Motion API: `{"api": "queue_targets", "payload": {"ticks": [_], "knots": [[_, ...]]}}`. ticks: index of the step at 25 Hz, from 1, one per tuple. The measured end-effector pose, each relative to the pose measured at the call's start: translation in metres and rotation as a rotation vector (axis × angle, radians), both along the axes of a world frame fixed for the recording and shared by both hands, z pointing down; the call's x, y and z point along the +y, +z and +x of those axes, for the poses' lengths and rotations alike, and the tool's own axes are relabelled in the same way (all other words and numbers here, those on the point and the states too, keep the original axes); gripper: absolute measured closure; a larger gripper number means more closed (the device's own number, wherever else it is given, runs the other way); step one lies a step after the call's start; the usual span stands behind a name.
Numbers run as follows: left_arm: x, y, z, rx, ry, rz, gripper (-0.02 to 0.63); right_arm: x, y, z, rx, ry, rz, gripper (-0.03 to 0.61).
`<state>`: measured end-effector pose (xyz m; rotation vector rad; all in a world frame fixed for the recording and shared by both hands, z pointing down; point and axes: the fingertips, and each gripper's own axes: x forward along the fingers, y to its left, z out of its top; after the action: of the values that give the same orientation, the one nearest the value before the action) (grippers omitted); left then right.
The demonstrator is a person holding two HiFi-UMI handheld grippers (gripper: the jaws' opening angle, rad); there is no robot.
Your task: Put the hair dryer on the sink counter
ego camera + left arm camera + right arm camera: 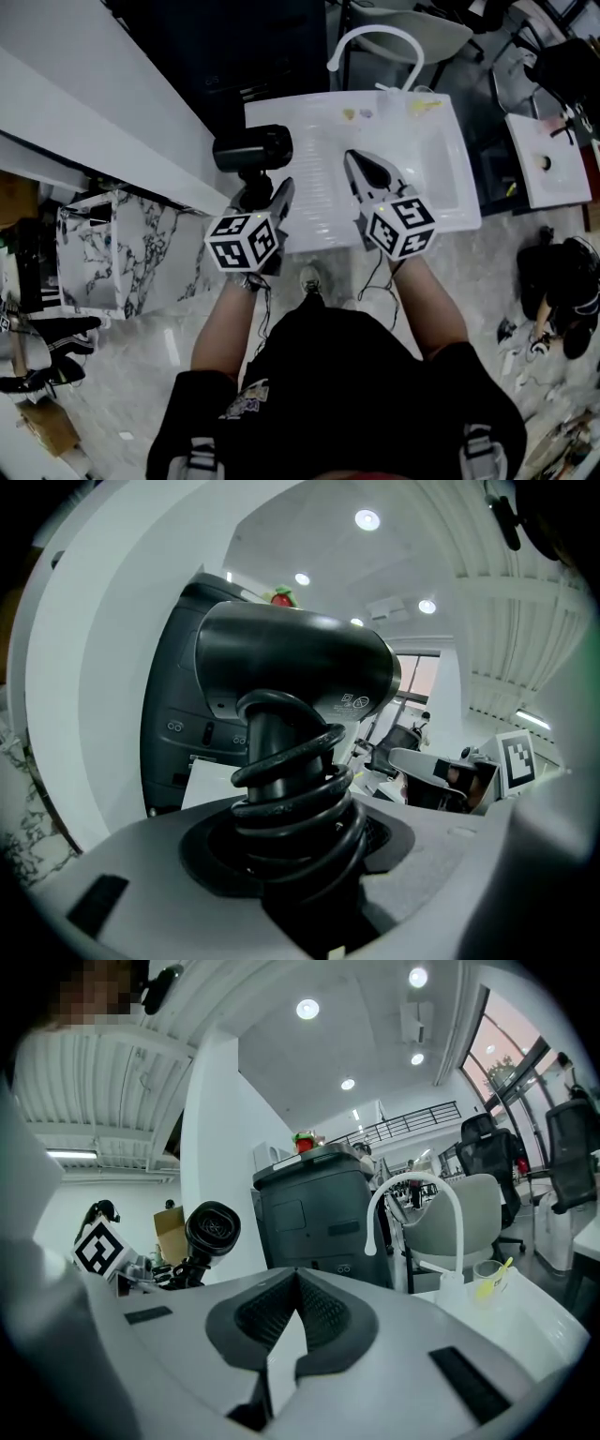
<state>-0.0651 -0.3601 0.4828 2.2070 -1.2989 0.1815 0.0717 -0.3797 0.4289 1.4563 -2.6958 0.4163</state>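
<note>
So, at your left side the left gripper (262,199) holds the hair dryer (251,150) by its handle. In the left gripper view the two jaws press on the handle from both sides, and the black cord (295,789) is wound around the handle in several loops, just where the jaws grip it. The dryer stands upright, with its black body on top and lying across. In the head view the body hangs over the back left edge of the white sink counter (441,202). I cannot tell if the dryer touches the counter. Behind it stands a dark grey machine (178,724).

More to the right, the right gripper (361,169) is above the middle of the counter, near the basin, and well apart from the dryer. In the right gripper view its fingers are together at the tips, with only a thin wedge of space behind them, and nothing is between them. Behind this gripper the white curved faucet (375,42) rises at the back of the counter. A clear cup (487,1279) with something yellow in it stands just to the right of the faucet.
</note>
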Motion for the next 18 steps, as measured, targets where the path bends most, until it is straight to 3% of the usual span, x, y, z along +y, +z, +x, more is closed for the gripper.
{"api": "queue_targets", "payload": {"ticks": [18], "knots": [[-0.109,0.086,0.013,-0.01,0.039,-0.165,0.388,-0.082,0.065,0.007,0.003,0.093,-0.121,0.58]]}}
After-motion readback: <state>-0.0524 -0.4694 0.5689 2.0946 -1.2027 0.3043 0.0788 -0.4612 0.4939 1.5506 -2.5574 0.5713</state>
